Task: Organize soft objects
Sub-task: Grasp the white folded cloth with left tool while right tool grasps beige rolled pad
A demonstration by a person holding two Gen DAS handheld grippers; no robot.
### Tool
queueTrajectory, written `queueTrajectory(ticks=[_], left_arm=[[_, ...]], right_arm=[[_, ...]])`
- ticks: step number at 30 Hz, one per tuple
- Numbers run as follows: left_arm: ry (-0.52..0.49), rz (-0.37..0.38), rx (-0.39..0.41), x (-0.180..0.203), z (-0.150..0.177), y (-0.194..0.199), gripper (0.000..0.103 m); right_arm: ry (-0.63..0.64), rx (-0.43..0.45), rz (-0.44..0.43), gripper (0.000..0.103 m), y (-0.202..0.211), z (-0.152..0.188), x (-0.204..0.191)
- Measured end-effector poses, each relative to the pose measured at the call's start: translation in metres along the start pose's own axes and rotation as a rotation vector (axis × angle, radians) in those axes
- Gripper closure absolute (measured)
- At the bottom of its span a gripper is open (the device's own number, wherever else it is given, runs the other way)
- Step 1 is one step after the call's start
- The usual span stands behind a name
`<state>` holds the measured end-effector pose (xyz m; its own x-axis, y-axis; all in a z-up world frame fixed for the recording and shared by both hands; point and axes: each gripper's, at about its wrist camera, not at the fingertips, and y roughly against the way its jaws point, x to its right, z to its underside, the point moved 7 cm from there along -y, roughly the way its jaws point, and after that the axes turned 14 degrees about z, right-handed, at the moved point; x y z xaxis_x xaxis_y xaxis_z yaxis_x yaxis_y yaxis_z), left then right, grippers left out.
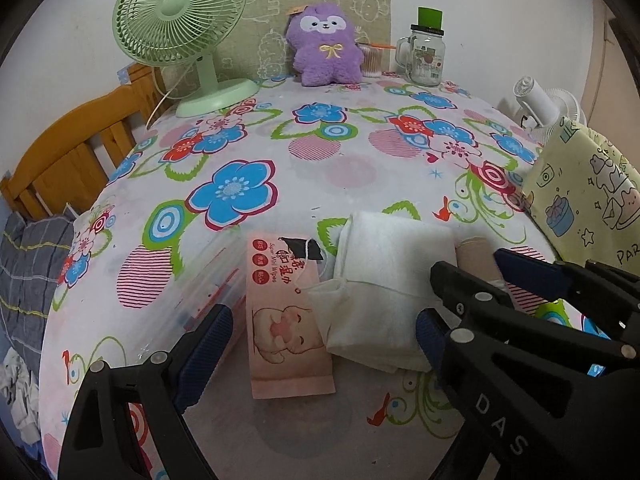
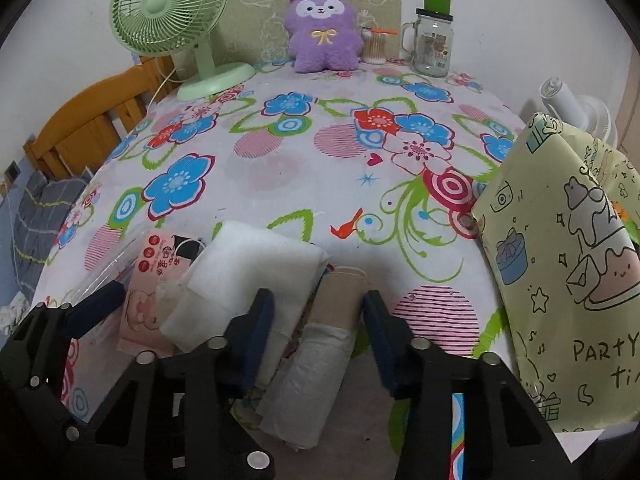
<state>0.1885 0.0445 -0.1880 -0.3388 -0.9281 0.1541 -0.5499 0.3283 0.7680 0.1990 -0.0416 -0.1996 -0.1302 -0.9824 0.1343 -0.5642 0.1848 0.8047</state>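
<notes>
While both grippers hung over the floral tablecloth (image 1: 280, 152), the left gripper (image 1: 320, 328) stood wide apart, straddling a pink wipes pack (image 1: 280, 320) w/ a folded white cloth (image 1: 384, 280) touching at its 3 o'clock. Right gripper (image 2: 318, 316) sat partly closed around a beige-and-white roll (image 2: 320, 344); pads not pressing it.

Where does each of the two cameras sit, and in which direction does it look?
Left wrist view: sits on the left gripper, looks forward and down over the pink wipes pack and white folded cloth; its own two fingers show, and the right gripper enters from the right.
Right wrist view: sits on the right gripper, looks down on a beige and white roll between its fingers; the left gripper shows at lower left.
Shared: flowered tablecloth, green fan, purple plush toy, glass jar, yellow gift bag.
</notes>
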Motion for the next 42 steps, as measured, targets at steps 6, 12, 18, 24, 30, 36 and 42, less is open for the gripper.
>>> queueTrajectory(ticks=[6,12,18,24,30,36,42], left_arm=[[0.003,-0.006,-0.001,-0.001,0.0,0.001,0.008],[0.006,-0.004,0.002,0.003,0.0,0.004,0.008],[0.012,-0.016,0.009,0.01,-0.003,0.005,0.008],[0.022,-0.018,0.015,0.017,-0.007,0.005,0.009],[-0.007,-0.012,0.013,0.03,-0.011,0.001,0.008],[-0.027,-0.002,0.003,0.038,-0.016,-0.007,0.009],[-0.058,-0.041,0.023,0.041,-0.022,-0.001,0.009]], right_arm=[[0.022,0.018,0.01,0.093,0.001,0.0,-0.001],[0.013,0.024,-0.009,0.095,0.004,0.001,0.002],[0.004,0.039,-0.022,0.095,0.011,0.0,0.011],[-0.006,0.055,-0.026,0.095,0.015,-0.003,0.023],[-0.003,0.06,-0.032,0.095,0.017,-0.004,0.03],[-0.018,0.053,-0.023,0.095,0.012,-0.005,0.039],[-0.036,0.053,-0.022,0.095,0.009,-0.009,0.045]])
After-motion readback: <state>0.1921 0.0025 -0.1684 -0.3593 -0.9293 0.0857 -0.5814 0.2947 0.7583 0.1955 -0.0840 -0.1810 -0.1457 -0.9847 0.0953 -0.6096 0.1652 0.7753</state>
